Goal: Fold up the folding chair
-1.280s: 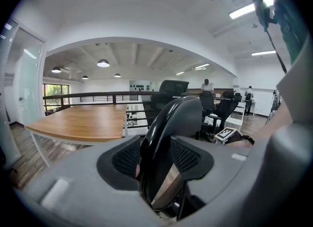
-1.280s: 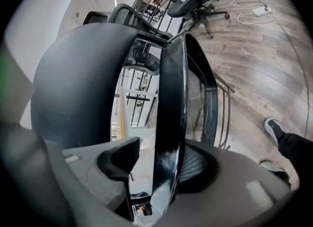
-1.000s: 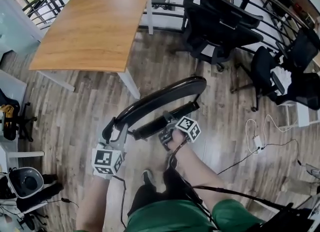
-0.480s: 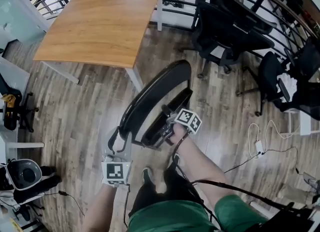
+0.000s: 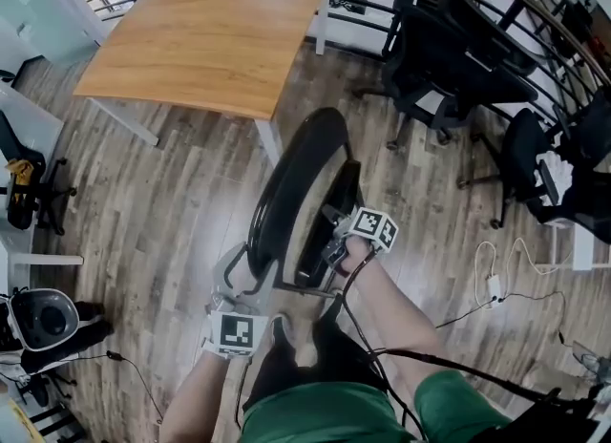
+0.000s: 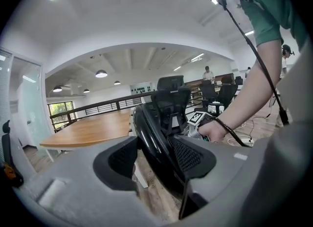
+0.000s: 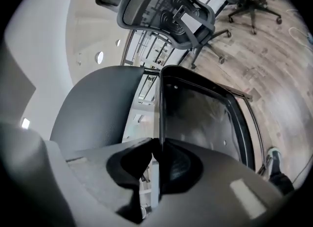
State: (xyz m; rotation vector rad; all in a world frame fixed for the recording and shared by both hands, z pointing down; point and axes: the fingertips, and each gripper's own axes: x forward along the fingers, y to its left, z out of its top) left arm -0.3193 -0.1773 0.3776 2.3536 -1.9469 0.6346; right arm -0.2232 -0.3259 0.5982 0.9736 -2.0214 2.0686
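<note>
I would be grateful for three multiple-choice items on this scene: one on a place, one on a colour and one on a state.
1. In the head view, where is the wooden table relative to the folding chair?
A. Beyond it, toward the upper left
B. Below it, at the lower right
C. Lying on top of it

2. What colour is the folding chair?
A. White
B. Black
C. Red

3. How do the right gripper's jaws stand?
A. Wide apart with nothing between them
B. Closed on a thin edge of the folding chair
C. Closed on a cable

Key:
1 A, the tabletop fills the upper left of the head view, above the chair.
2 B, its frame and seat are black in every view.
3 B, the jaws have just been closing, and the right gripper view shows them pinching a thin black edge.
</note>
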